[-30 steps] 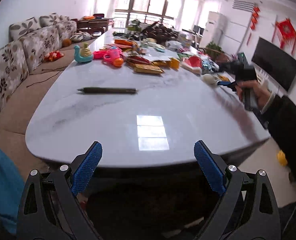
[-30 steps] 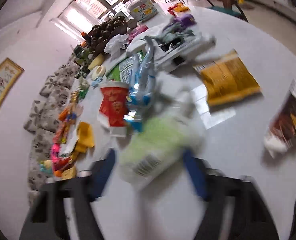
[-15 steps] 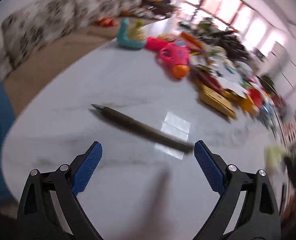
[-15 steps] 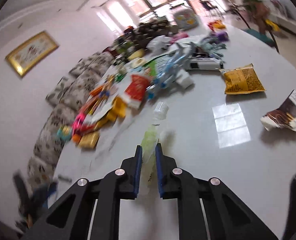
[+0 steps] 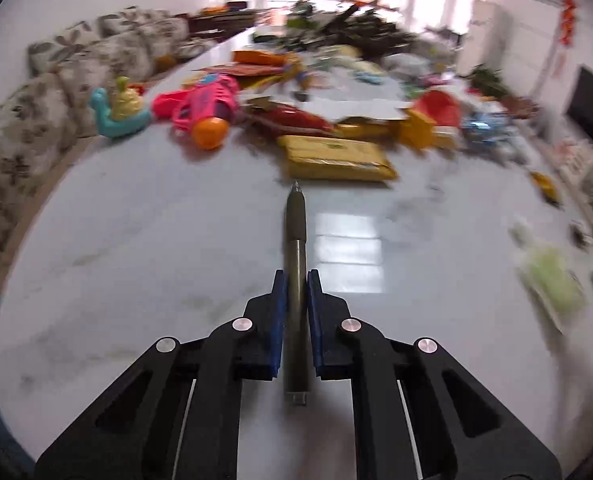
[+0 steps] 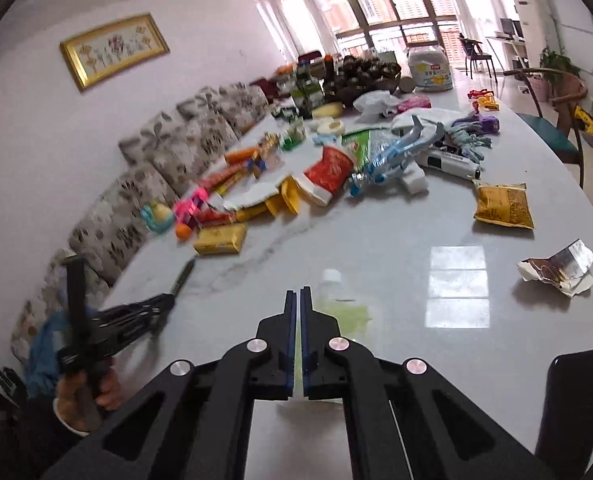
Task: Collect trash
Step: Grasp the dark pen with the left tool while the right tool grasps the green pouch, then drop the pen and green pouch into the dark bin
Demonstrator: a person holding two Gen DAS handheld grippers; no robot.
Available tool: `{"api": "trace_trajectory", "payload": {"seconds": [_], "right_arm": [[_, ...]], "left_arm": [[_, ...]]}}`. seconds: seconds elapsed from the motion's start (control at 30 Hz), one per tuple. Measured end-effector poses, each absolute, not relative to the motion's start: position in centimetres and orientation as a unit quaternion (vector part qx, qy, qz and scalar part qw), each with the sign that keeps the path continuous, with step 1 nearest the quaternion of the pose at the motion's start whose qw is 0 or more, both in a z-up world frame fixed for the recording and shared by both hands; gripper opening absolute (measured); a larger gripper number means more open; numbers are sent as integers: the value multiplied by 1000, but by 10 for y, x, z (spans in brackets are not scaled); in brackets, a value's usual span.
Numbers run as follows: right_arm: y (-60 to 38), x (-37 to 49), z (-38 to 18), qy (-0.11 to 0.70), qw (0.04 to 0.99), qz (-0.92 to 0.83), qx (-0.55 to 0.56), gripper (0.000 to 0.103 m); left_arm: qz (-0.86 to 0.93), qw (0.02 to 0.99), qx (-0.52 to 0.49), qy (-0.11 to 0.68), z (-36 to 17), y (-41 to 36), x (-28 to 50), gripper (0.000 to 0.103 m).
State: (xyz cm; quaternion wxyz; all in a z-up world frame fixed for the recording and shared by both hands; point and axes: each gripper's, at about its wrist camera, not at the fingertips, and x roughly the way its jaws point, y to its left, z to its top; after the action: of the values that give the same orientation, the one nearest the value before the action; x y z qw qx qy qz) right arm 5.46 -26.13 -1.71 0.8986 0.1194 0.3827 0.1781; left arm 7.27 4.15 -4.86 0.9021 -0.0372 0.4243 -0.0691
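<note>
My left gripper point(image 5: 295, 280) is shut on a dark olive pen point(image 5: 296, 236) that points away over the white marble table point(image 5: 136, 248). The pen point(image 6: 183, 275) and the left gripper point(image 6: 164, 304) also show at the left of the right wrist view. My right gripper point(image 6: 297, 300) is shut on the edge of a flattened, pale green plastic bottle point(image 6: 342, 312) with a white cap. The bottle shows blurred at the right of the left wrist view point(image 5: 552, 280).
A yellow packet point(image 5: 336, 158), pink toy gun point(image 5: 204, 108), teal snail toy point(image 5: 118, 110) and a heap of wrappers lie further along the table. An orange snack bag point(image 6: 503, 205) and a torn foil wrapper point(image 6: 556, 272) lie at right. A floral sofa point(image 6: 144, 184) runs along the left.
My left gripper has closed on the pen, which now points away from me. My right gripper has drawn back with the flattened bottle.
</note>
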Motion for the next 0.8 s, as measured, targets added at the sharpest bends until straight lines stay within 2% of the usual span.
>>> {"api": "trace_trajectory", "payload": {"seconds": [0.07,0.1,0.13,0.17,0.2,0.27,0.3,0.33,0.37,0.4,0.43,0.5,0.53,0.57,0.6,0.63,0.8], "right_arm": [[-262,55,-21,387,902,165,97,6],[-263,58,-26,400,897,164,88,17],[-265,61,-32,417,891,161,83,49],[-265,62,-37,428,887,156,81,62],[-263,61,-41,433,883,161,83,67],[-250,61,-47,449,872,180,80,67],[-242,60,-48,454,872,173,64,80],[-233,60,-50,457,873,167,42,88],[-223,64,-56,466,871,156,13,88],[-216,70,-64,476,869,137,-9,90],[-211,75,-69,464,877,115,-39,97],[-206,78,-70,453,883,112,-43,97],[-204,78,-66,449,885,115,-47,77],[-203,77,-60,446,884,138,-36,61],[-203,75,-59,447,882,143,-35,55],[-201,71,-57,447,883,138,-48,52],[-213,27,-28,416,890,185,25,49]], "left_arm": [[-94,895,-60,433,-49,52,70,10],[-92,892,-62,437,-51,55,70,10],[-85,892,-57,441,-51,57,68,10],[-81,891,-50,444,-50,58,68,10],[-74,890,-44,447,-50,59,68,11],[-51,891,-18,451,-49,55,73,12],[-48,891,-7,451,-47,49,66,20],[-44,891,11,451,-48,40,67,39],[-39,889,31,454,-49,34,70,52],[-36,889,38,455,-50,30,70,75],[-35,887,37,458,-53,28,73,82],[-36,889,31,456,-54,29,76,82],[-39,890,31,453,-53,29,75,74],[-40,895,33,444,-52,29,73,62],[-44,898,38,436,-50,27,71,29],[-44,898,44,436,-50,25,71,10],[-86,903,-5,421,-33,34,43,10]]}}
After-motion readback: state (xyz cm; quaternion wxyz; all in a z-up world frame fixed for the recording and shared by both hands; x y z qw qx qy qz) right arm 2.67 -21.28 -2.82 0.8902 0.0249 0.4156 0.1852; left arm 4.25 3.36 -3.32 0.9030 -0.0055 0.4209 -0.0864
